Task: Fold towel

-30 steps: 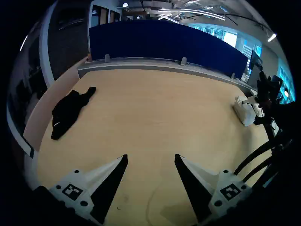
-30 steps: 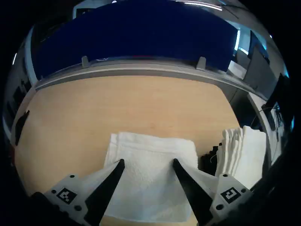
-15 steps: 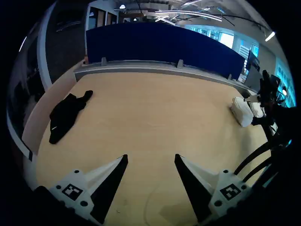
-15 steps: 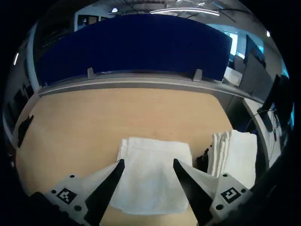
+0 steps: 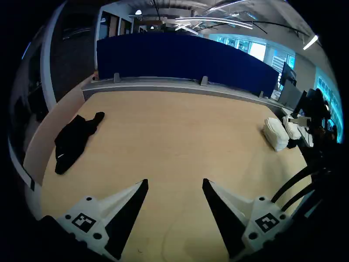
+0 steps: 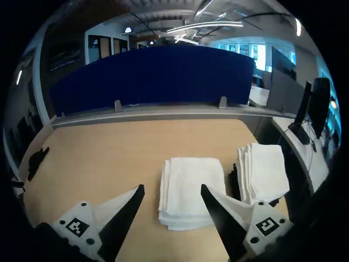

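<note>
While your left gripper (image 5: 174, 180) and right gripper (image 6: 172, 186) gape empty, the folded white terry towel (image 6: 192, 196) lies lower centre.
Likely soft, light, limp: pinch a corner.

Open tabletop (image 5: 174, 126) between the black garment (image 5: 72, 139), left, and the folded towel (image 6: 192, 192) and towel stack (image 6: 261, 172), right — blue partition (image 5: 183, 56) closes the far edge.

A pale wooden bench (image 6: 109, 148) carries 2 white piles: a folded towel (image 6: 192, 192) near the front, and a stack of towels (image 6: 264, 172) just beside it by the right edge. A black cloth (image 6: 37, 160) lies well apart, far left.
</note>
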`<state>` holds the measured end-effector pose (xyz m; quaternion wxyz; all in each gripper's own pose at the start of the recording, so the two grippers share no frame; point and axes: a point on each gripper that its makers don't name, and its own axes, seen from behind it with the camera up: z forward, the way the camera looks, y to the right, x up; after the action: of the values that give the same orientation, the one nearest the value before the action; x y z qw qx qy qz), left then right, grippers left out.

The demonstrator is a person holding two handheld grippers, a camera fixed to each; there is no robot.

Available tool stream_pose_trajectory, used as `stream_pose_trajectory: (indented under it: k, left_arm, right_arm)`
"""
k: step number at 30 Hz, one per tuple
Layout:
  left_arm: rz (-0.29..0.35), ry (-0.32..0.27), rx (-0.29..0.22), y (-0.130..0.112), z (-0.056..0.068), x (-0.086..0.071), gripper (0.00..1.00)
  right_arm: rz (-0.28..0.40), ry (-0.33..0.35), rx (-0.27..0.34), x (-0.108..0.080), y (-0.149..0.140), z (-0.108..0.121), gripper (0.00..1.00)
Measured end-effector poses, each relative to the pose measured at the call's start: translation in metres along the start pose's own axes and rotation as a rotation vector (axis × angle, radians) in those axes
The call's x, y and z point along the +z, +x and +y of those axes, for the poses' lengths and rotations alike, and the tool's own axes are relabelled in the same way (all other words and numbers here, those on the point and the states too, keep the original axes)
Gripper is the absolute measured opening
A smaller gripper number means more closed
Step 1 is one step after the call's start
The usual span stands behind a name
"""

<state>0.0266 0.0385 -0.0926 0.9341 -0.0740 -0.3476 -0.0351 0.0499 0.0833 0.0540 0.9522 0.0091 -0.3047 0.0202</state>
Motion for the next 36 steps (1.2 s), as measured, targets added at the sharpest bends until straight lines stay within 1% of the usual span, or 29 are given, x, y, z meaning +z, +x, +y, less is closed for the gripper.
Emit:
stream_pose_trajectory:
  k: [4, 9, 16, 21, 24, 27, 32, 36]
  left_arm:
    - [0.015, -0.01, 0.009, 0.005, -0.001, -0.001, 0.92]
    - [0.036, -0.014, 0.013, 0.013, -0.004, -0.002, 0.92]
    - [0.068, -0.022, 0.006, 0.02, -0.004, -0.006, 0.92]
    - [0.092, -0.023, 0.01, 0.025, -0.002, -0.007, 0.92]
    - [0.106, -0.026, 0.012, 0.031, 0.0, -0.006, 0.92]
    - [0.12, -0.029, 0.014, 0.036, 0.001, -0.005, 0.92]
    - [0.137, -0.026, 0.019, 0.042, -0.001, -0.004, 0.92]
    - [0.159, -0.019, 0.022, 0.046, -0.005, -0.004, 0.92]
  right_arm:
    - [0.054, -0.004, 0.016, -0.025, 0.0, -0.013, 1.0]
    - [0.125, 0.0, 0.018, -0.052, 0.003, -0.03, 1.0]
    - [0.247, -0.002, 0.015, -0.088, 0.006, -0.059, 1.0]
    - [0.347, -0.02, 0.02, -0.111, 0.011, -0.071, 1.0]
    - [0.391, -0.03, 0.034, -0.12, 0.015, -0.074, 1.0]
    - [0.414, -0.027, 0.051, -0.125, 0.017, -0.076, 1.0]
    - [0.432, -0.043, 0.068, -0.125, 0.015, -0.073, 1.0]
    - [0.447, -0.046, 0.067, -0.126, 0.017, -0.076, 1.0]
